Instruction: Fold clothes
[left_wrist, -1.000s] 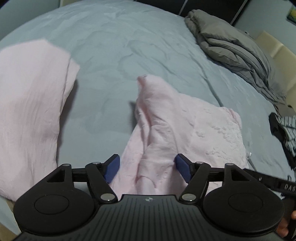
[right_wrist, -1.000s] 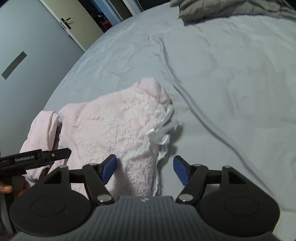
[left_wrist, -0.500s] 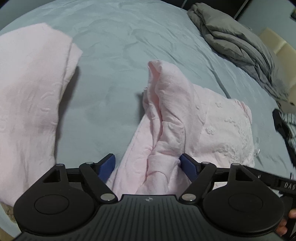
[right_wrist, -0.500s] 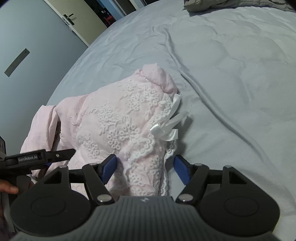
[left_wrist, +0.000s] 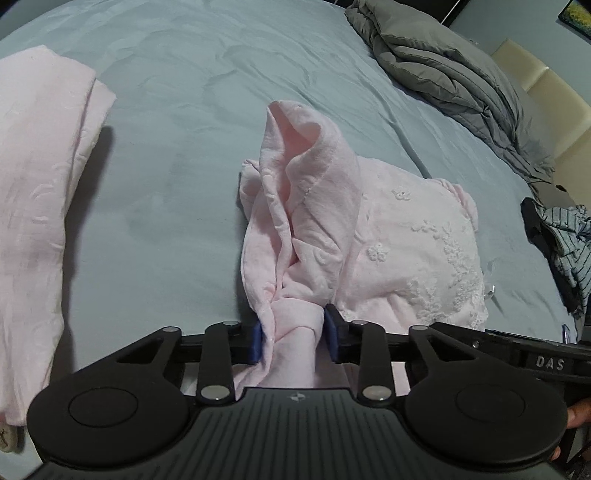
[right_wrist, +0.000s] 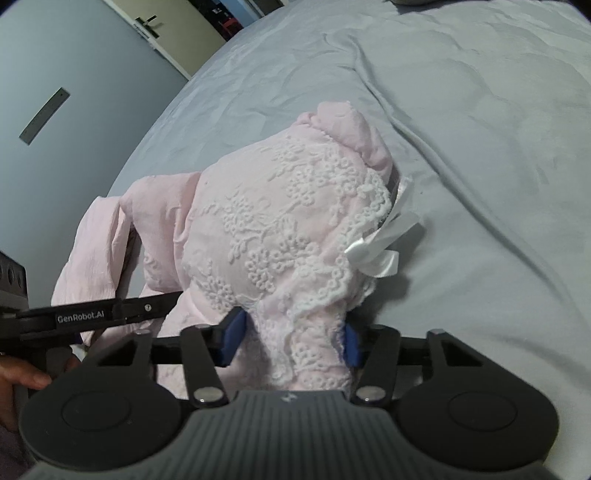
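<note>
Nearest the left wrist camera, the left gripper (left_wrist: 293, 341) pinches a bunched cuff-like end of the pink garment (left_wrist: 376, 236), its blue pads pressed into the cloth from both sides. The right gripper (right_wrist: 291, 341) likewise clamps the lace-trimmed edge of the same garment, just short of the white ribbon bow (right_wrist: 373, 253). So both claws hold the garment's near edge, the left one on the plain sleeve side, the right one on the embroidered side, and the garment's long axis runs straight away from both grippers across the blue-grey bedspread (left_wrist: 192, 110). Any coming fold turns on that: the free far edge lies beyond the held edge, and neither hand is clearly the nearer to it.

Left of the garment in the left view lies another pink cloth (left_wrist: 37, 206), apparently already folded, though its near end runs out of frame. Right of the garment sits a striped dark heap (left_wrist: 561, 243); beyond it, a grey duvet (left_wrist: 450, 70).

Half a second ago both pairs of fingers stood spread on either side of the fabric; now they have closed on it, and the garment fills more of each view.
</note>
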